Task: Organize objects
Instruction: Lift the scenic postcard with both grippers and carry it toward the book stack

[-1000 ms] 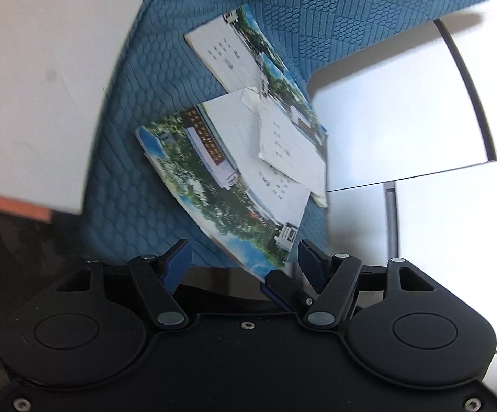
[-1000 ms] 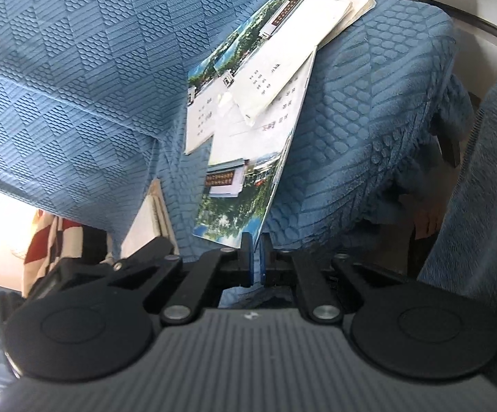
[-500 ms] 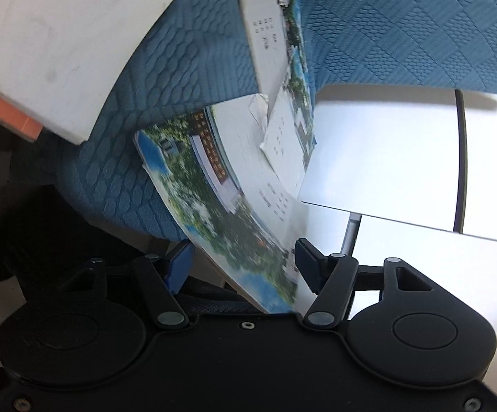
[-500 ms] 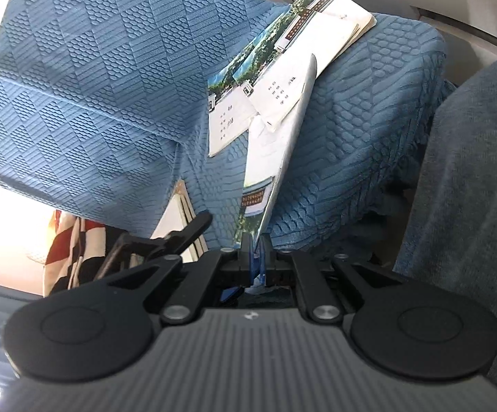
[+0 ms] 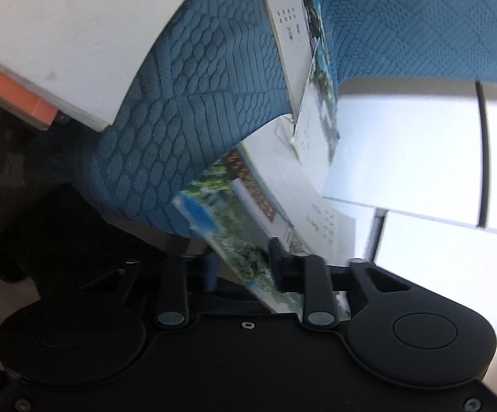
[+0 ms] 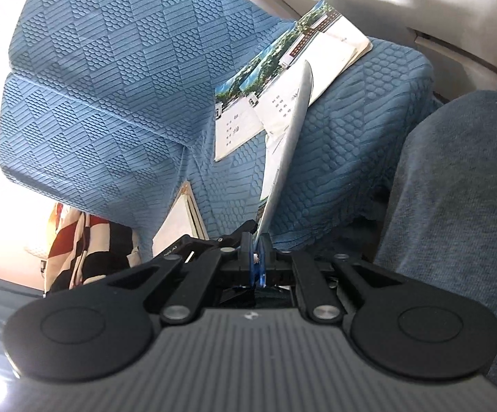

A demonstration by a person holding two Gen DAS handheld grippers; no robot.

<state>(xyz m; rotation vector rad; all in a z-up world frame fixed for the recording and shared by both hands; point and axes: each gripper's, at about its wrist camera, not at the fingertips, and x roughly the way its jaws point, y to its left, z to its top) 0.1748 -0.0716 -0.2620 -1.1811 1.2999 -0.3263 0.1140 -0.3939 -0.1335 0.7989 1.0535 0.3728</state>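
So, closest in: the right claw (image 6: 256, 257) is pressed tight on the bottom edge of a glossy printed booklet with a green landscape photo cover (image 6: 284, 158), which from that camera shows nearly edge-on, standing up off the cushion. Over on the left wrist view, the left claw (image 5: 243, 267) is closing in right now with the lower corner of the same booklet (image 5: 248, 226) sitting between its jaws. The picture is blurry there, so whether the pads actually bite the paper yet can't be told; there looks to be a bit of gap on the left side.

A little further out, two more matching booklets with white pages and small print (image 6: 238, 116) lie overlapping on the blue textured fabric sofa cushion (image 6: 117, 79), one partly over the other. Beyond them, a fourth one (image 6: 330, 37) rests near the top edge of the cushion.

Progress-wise, this looks like early days. One booklet is lifted and being taken in both claws, probably to square it up or move it. The rest are fanned out loosely, not stacked, and nothing looks tidied yet. Where the pile is meant to end up isn't visible.
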